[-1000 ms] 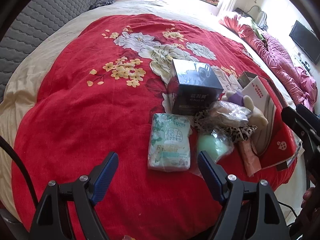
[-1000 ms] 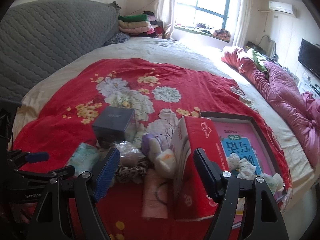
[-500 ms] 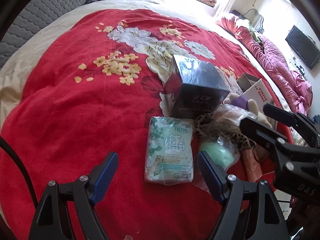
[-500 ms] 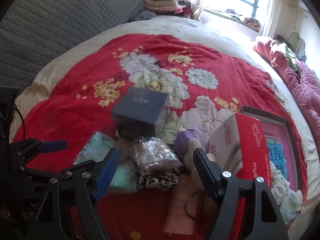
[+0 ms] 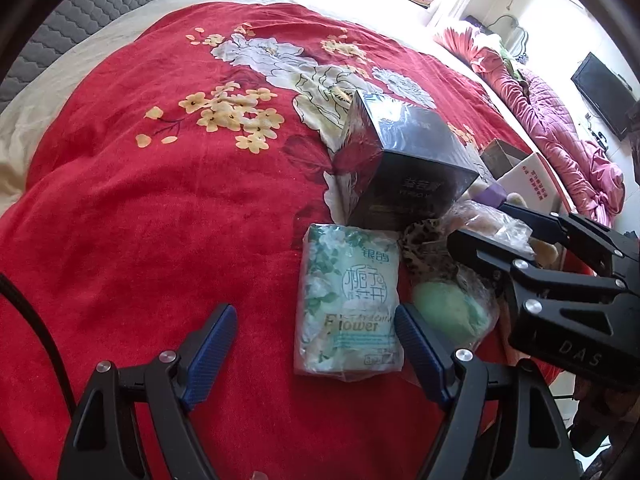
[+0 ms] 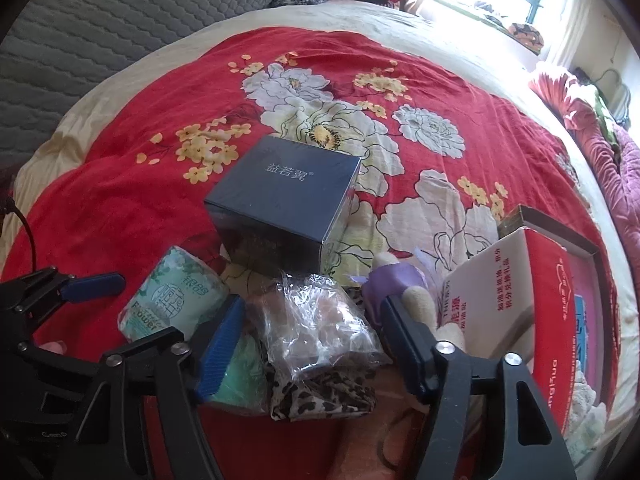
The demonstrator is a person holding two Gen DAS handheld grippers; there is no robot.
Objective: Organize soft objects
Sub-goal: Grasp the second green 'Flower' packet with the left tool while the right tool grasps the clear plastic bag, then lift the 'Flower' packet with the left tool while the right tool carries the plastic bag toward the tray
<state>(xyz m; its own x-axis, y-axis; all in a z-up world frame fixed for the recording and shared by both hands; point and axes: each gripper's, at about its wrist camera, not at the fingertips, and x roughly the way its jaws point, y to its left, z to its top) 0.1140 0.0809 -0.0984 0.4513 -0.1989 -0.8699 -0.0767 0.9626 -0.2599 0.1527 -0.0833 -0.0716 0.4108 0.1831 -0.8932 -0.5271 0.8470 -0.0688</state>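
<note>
Right wrist view: clear plastic bag (image 6: 316,328), crumpled, something pale pinkish inside, lies between the two fingers of the right tool (image 6: 312,344). Landmark for all places: dark box (image 6: 284,204) on the red floral blanket (image 6: 120,184) of the bed. The bag lies just in front of the box, on the camera side, resting on a leopard-print cloth (image 6: 320,396). Right tool jaws have just been closing in around the bag; the pads stand at its two flanks, and pressing contact is not evident, so I read it as not yet gripped. The bag has no clear long axis; it sits straight ahead of the right tool, centred in the gap. Judgement: right hand is the nearer one, and the next move is to close and lift.

Left wrist view: left tool (image 5: 316,344) has jaws wide apart and empty, with the tissue pack (image 5: 350,304) ahead of its right finger, long axis pointing toward the box, just in front of the box's left corner.

Counts:
- plastic bag with pale contents: one
- green soft item in plastic (image 5: 452,312): one, right of the tissue pack
- tissue pack: one
- leopard cloth: one
- plush toy with purple part (image 6: 400,292): one, right of the bag
- red and white carton (image 6: 516,300): one, right of the box
- dark box: one
</note>
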